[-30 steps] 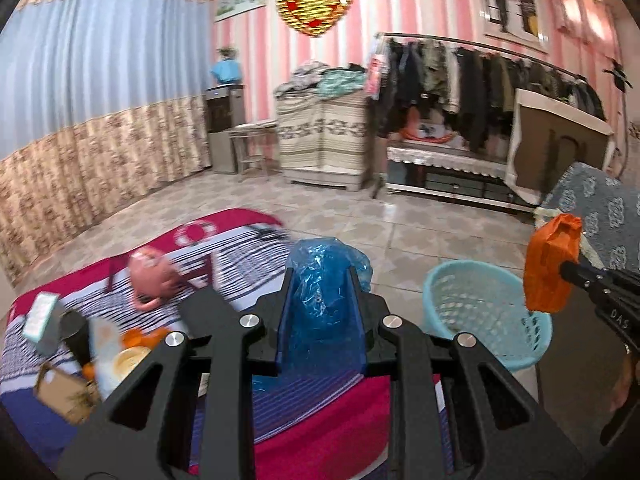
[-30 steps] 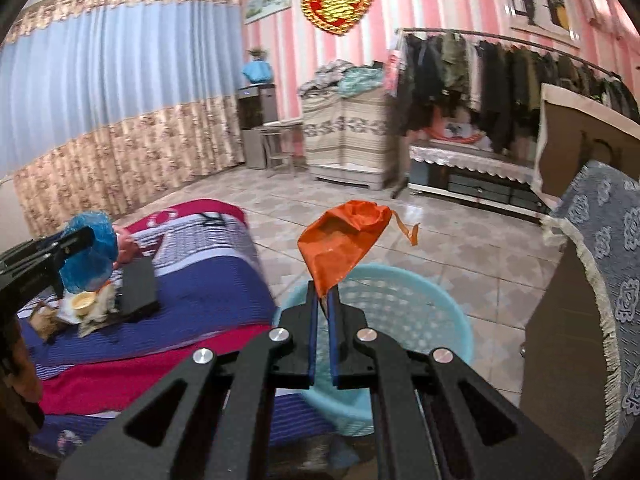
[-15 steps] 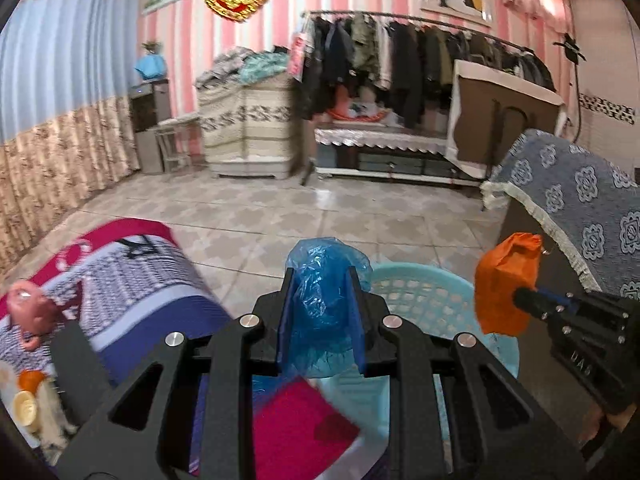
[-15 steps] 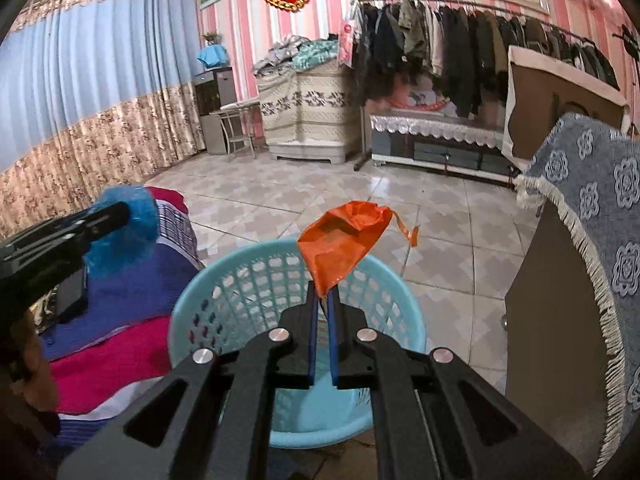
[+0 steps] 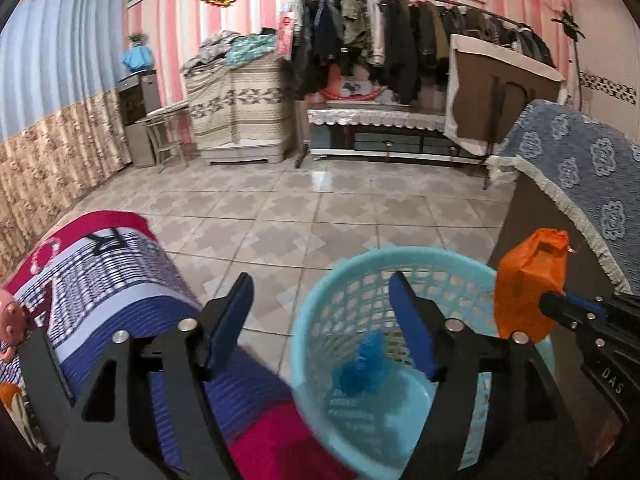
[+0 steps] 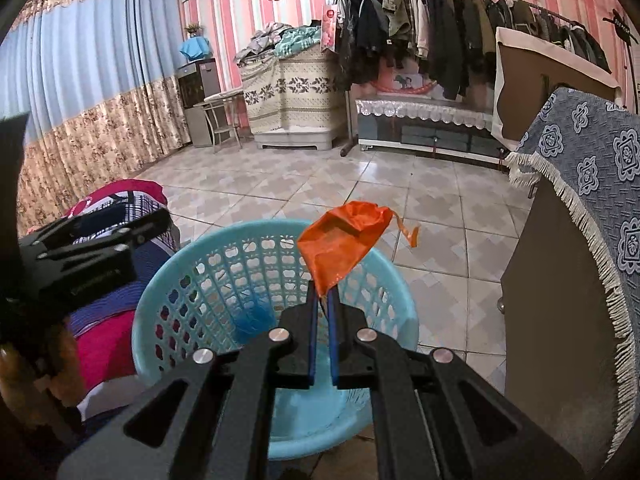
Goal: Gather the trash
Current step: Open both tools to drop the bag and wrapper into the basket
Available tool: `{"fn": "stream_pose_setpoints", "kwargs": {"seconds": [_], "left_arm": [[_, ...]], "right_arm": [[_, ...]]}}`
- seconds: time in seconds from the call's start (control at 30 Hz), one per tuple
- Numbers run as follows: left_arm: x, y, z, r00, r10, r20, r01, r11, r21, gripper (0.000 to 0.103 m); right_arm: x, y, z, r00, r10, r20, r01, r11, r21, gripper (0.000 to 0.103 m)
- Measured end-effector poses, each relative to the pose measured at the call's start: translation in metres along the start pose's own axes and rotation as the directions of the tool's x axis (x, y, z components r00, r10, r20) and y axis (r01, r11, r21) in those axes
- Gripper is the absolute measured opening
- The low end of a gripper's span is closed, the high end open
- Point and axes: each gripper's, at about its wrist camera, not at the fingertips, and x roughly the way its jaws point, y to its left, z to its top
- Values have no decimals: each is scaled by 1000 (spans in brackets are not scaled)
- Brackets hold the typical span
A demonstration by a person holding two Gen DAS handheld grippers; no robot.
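Left gripper point(image 5: 320, 304): my fingers are spread wide with nothing between them, hanging over the near-left rim of the light blue basket point(image 5: 440, 258).
Blue bag point(image 5: 362, 368): it sits inside the basket, low against the mesh wall; in the right wrist view it is a blurred streak point(image 6: 254, 320), so I can't say whether it has settled on the bottom.
Right gripper point(image 6: 322, 300): fingers narrow, pinching the lower corner of the orange plastic bag point(image 6: 344, 246), which stands up above the basket's far half.
Release risk: the bag is light and crumpled. If I let go from this height, I'd guess it could drift and catch on the rim or slide out onto the tiled floor point(image 6: 432, 216).
Cling risk: thin film may stick to one pad when I spread the fingers, then drop late, off target.
Collision risk: both tools crowd the same opening. Lowering the right one could clip the left or tip the basket toward the striped blanket point(image 5: 120, 280).
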Motion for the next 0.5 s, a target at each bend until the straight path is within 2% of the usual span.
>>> {"fn": "stream_pose_setpoints", "kwargs": {"seconds": [0.07,0.1,0.23,0.3,0.43,0.5], "left_arm": [[-4,11,0,999,32,18,-32,999,-10,87],[-4,14,0,999,41,19,-41,999,-13,88],[-14,33,2,996,83,23,-82,996,-35,89],[-22,42,3,993,111,32,-110,993,-49,93],[-41,60,2,987,155,36,-153,986,-66,94],[-51,67,0,985,169,39,-166,983,-75,94]], "right_arm": [[5,1,0,1000,5,-6,-5,1000,4,5],[7,3,-1,1000,7,-7,-7,1000,5,5],[16,10,-3,1000,11,-9,-11,1000,0,5],[20,15,-2,1000,16,-13,-16,1000,4,6],[26,23,0,1000,6,-23,-6,1000,9,6],[28,28,0,1000,-1,-30,1,1000,-1,11]]}}
